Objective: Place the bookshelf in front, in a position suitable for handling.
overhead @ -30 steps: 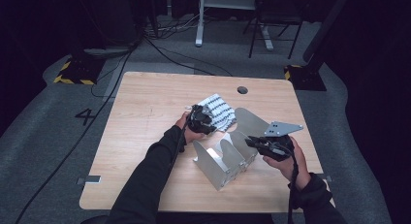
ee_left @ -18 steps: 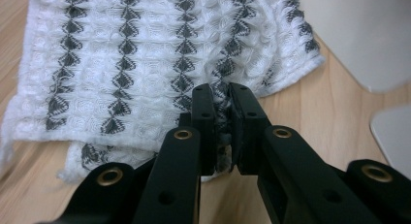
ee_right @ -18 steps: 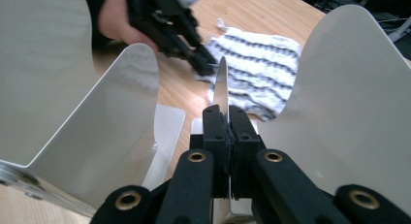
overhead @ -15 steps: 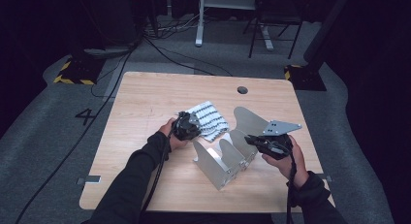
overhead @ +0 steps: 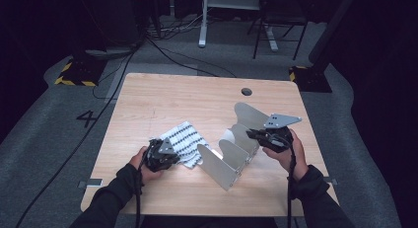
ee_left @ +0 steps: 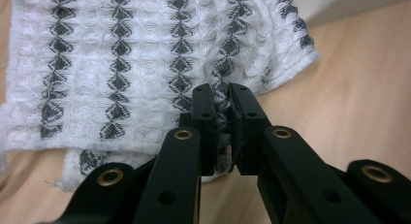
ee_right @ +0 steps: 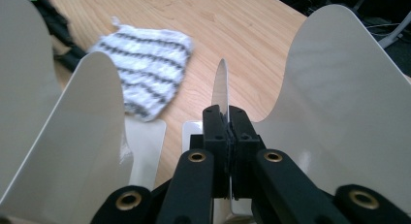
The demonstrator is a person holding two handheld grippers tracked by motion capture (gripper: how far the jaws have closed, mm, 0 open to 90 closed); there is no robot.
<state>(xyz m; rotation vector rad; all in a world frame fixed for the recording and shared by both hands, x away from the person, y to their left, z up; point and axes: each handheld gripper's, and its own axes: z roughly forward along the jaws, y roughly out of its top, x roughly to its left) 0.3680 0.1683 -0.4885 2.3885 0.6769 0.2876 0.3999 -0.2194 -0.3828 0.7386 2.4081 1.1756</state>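
A white cloth with grey zigzag stripes (overhead: 188,138) (ee_left: 121,64) (ee_right: 145,73) lies on the wooden table (overhead: 172,95), left of a bare metal rack with several upright rounded fins (overhead: 217,165) (ee_right: 339,88). My left gripper (overhead: 172,155) (ee_left: 224,95) is shut on the cloth's near edge, and a fold of the weave is pinched between the pads. My right gripper (overhead: 252,134) (ee_right: 224,113) is shut on a thin middle fin (ee_right: 222,83) at the rack's right end. The left gripper's black body (ee_right: 58,20) also appears beyond the rack in the right gripper view.
A round cable hole (overhead: 246,92) sits near the table's far edge. Bare wood stretches across the far half and the near edge. Cables (overhead: 162,50) and desk legs (overhead: 202,38) lie on the dark floor beyond the table.
My left hand has pulled the cloth left and toward the person, from against the rack's far side out onto bare wood. The right gripper and the rack have stayed put.
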